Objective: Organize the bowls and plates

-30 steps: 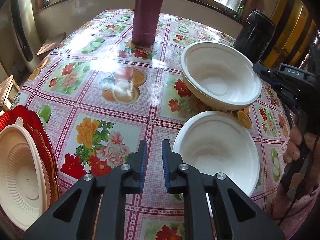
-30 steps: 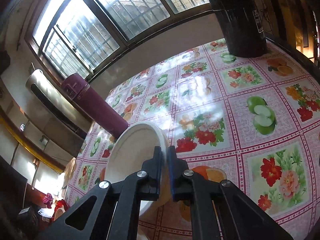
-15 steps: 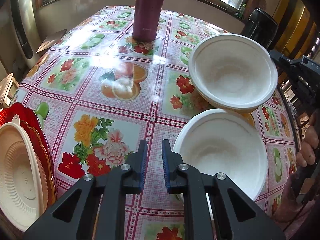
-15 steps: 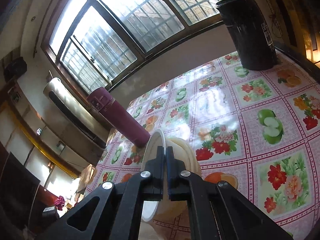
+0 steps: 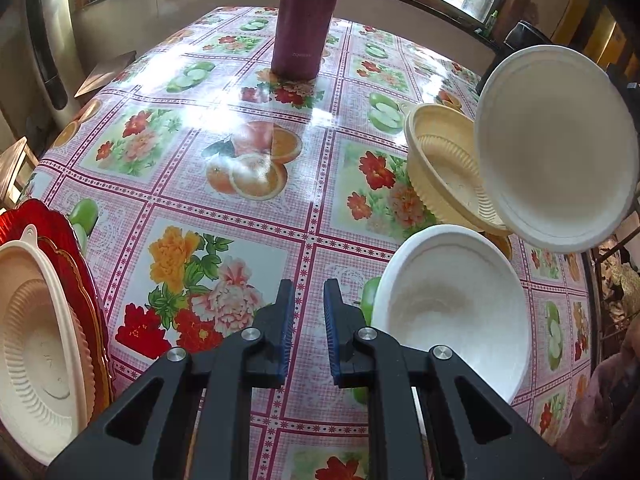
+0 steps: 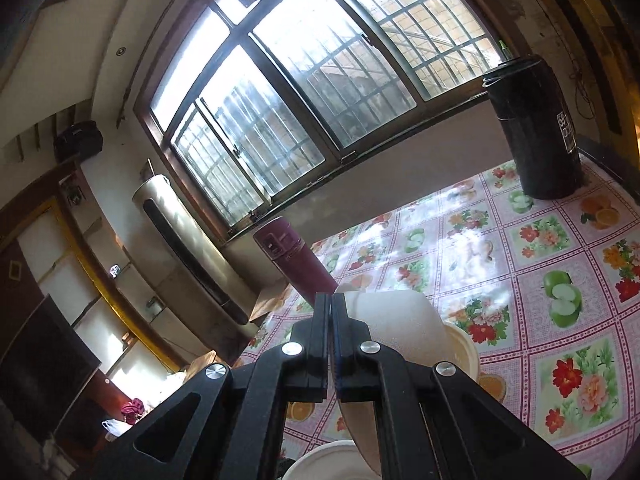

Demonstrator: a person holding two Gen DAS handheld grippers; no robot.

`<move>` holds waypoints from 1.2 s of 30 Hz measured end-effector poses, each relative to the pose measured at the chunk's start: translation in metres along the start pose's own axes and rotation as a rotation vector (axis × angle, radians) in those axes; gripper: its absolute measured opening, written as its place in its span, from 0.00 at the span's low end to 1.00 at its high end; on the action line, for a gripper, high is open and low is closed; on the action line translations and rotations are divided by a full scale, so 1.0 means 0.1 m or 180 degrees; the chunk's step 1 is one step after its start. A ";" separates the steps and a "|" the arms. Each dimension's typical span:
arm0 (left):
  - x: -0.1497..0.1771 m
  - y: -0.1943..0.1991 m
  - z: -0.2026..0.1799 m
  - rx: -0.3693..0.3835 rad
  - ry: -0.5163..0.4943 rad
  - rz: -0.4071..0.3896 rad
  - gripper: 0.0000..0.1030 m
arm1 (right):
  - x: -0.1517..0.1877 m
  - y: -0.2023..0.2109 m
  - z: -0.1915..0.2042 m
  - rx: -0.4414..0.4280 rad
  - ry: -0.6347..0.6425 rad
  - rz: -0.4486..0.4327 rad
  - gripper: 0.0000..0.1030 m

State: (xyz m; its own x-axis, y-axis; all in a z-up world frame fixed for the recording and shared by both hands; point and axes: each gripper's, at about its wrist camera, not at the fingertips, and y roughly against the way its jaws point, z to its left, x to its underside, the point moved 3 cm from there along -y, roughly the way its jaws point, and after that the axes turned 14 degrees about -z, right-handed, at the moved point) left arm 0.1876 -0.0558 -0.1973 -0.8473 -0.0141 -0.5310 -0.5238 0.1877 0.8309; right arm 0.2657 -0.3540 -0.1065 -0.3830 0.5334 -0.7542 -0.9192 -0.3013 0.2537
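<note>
The right gripper, jaws clamped on a white bowl's rim, now holds it higher, tipped on edge, uncovering a tan bowl; left gripper jaws nearly together, empty.

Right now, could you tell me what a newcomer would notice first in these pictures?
The white bowl hangs tilted in the air at the right, its rim pinched in the right tongs, above a yellow bowl on the flowered tablecloth. A second white bowl sits nearer, by the empty left tongs. A maroon flask stands at the far side.
</note>
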 end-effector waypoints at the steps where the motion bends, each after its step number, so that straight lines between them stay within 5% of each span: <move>1: 0.00 0.01 -0.01 0.0013 0.0004 0.0000 0.12 | 0.01 0.00 0.02 -0.0018 -0.0005 0.0024 0.01; 13: -0.12 0.24 -0.05 0.0003 -0.0075 -0.0233 0.12 | 0.25 0.40 0.01 -0.0404 -0.0531 0.0377 0.01; 15: -0.14 0.27 -0.05 -0.0015 -0.0092 -0.0267 0.12 | 0.38 0.45 -0.20 -0.0280 -0.0689 0.0458 0.01; 27: -0.18 0.40 -0.53 0.0199 -0.0365 -0.0319 0.12 | 0.08 1.32 -1.75 0.0336 -0.1599 -0.0110 0.02; 33: -0.15 0.44 -1.21 0.0475 -0.0746 -0.0293 0.12 | 0.34 1.35 -2.34 0.1041 -0.1665 0.0283 0.07; 36: -0.12 0.38 -1.54 0.0517 -0.0918 -0.0254 0.16 | 0.35 1.34 -2.39 0.1117 -0.1552 0.0413 0.08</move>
State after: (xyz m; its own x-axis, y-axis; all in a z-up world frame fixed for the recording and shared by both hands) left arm 0.1643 -0.1993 -0.1338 -0.7322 0.2390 -0.6378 -0.5470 0.3516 0.7597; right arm 0.1510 -0.5651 -0.2434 -0.4155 0.8349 -0.3609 -0.8059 -0.1539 0.5717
